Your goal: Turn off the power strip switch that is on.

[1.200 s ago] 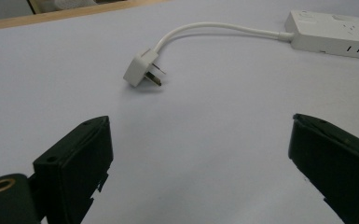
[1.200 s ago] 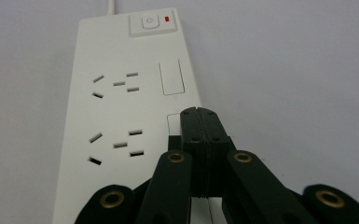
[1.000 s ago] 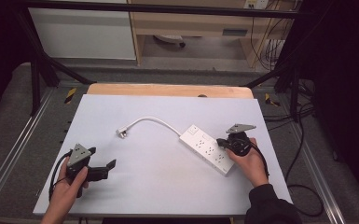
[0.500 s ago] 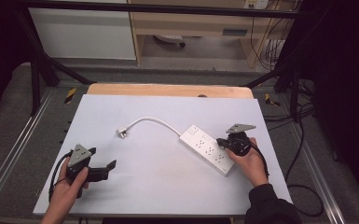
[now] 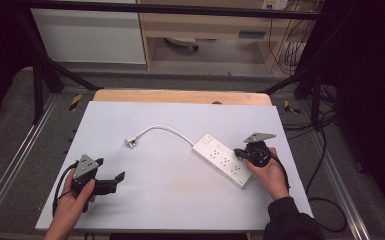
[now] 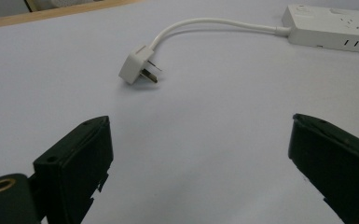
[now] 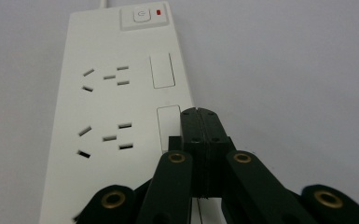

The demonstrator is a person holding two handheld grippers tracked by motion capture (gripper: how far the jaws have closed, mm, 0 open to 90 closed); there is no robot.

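White worktop (image 5: 180, 205) is seen from above, with a wooden strip along its far edge. White power strip (image 5: 222, 160) is laid diagonally at the right of centre, its cord (image 5: 172, 131) curved away to the left and ended in a plug (image 5: 130, 142) lying loose on the surface, prongs exposed. Right hand-held gripper (image 5: 242, 153) is held at the strip's right edge, jaws pressed fully together with nothing between them, tips over the strip beside its sockets. Left hand-held gripper (image 5: 119, 179) is held near the front left corner, well apart from the plug, jaws spread wide and empty.
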